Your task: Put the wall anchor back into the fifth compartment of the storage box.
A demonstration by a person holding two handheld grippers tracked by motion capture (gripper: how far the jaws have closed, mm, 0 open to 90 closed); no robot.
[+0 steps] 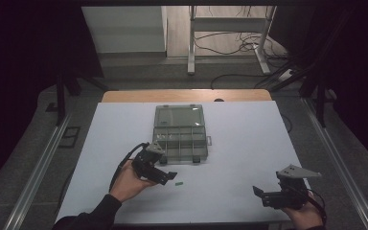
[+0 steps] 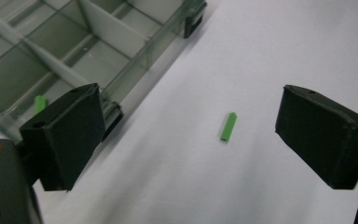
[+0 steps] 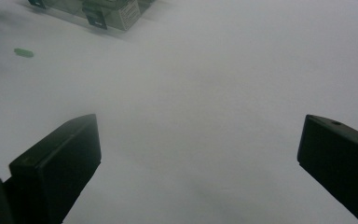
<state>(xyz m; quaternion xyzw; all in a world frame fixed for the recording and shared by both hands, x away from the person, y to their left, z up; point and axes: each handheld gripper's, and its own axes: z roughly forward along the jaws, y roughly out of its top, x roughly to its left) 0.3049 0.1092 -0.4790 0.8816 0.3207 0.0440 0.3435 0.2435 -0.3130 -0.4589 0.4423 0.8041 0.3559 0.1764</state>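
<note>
Nearest the bottom edge of the high view: right gripper (image 1: 263,191) held low by a hand (image 1: 306,215) over the front right part of the white table (image 1: 249,143), jaws wide apart with nothing between them, grey plate on top. In its own view, just bare white surface between the two black jaws, both well off to the sides. A bit farther in and to the left, left hand (image 1: 127,184) in a dark sleeve (image 1: 96,213), wrapped round the left gripper (image 1: 165,177), cable looping off the back. Jaws spread wide too, empty, pointed toward the middle of the table. Right past them, a small green peg (image 1: 179,183) lying flat on the white top, untouched, just beside the left gripper's tip; in the left gripper view the same peg (image 2: 228,126) sat between the jaws' lines but farther out, clear of both. Behind that, a clear plastic box (image 1: 178,134) with the lid flipped open toward the far side, dividers splitting it into compartments, dark latches on the near wall. Another bit of green (image 2: 39,102) inside one compartment of the box (image 2: 121,28), half hidden by the jaw, so hard to say what exactly. Far off past the table edge: table legs (image 1: 191,43) and cables (image 1: 230,45) on the floor.
</note>
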